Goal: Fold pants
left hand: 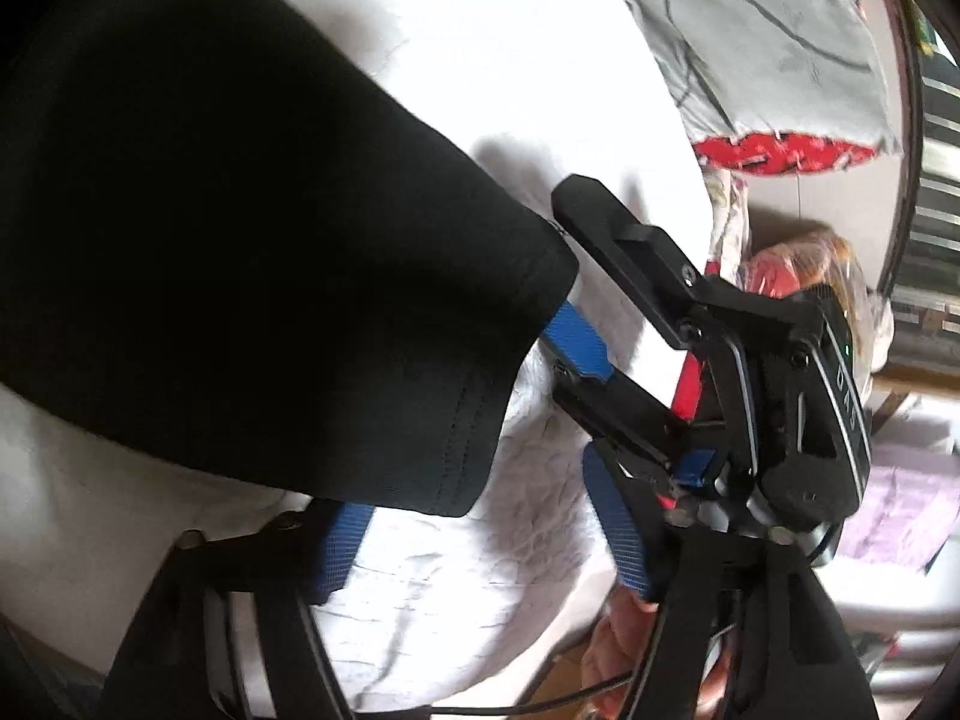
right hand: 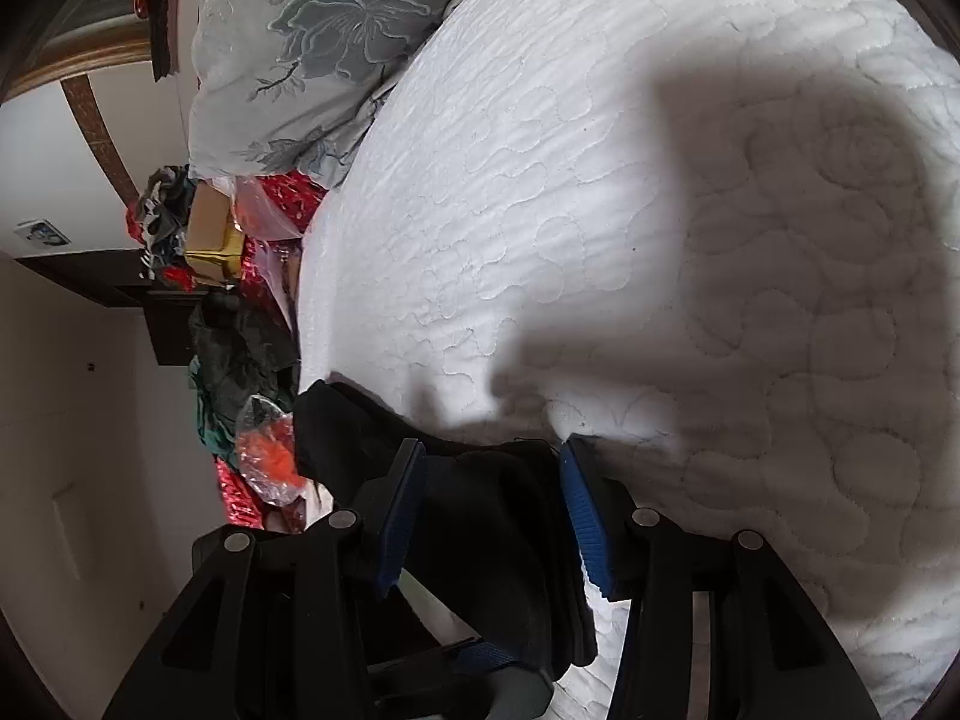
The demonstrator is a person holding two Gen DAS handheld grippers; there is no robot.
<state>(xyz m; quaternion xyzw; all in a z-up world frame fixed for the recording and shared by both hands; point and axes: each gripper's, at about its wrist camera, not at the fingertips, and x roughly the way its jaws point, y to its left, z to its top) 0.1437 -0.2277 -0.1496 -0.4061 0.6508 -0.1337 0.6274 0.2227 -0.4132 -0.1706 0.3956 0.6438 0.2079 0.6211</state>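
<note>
The black pants lie on the white quilted bed and fill the upper left of the left wrist view, their stitched hem facing me. My left gripper is open. Its left pad is tucked under the hem and its right pad stands clear of the cloth. My right gripper comes in from the right, jaws apart around the hem's corner. In the right wrist view a bunch of the black pants sits between the blue pads of the open right gripper.
A grey floral pillow lies at the head of the bed. Beside the bed's edge are red bags, a cardboard box and dark clothes. A person's hand holds the right gripper's handle.
</note>
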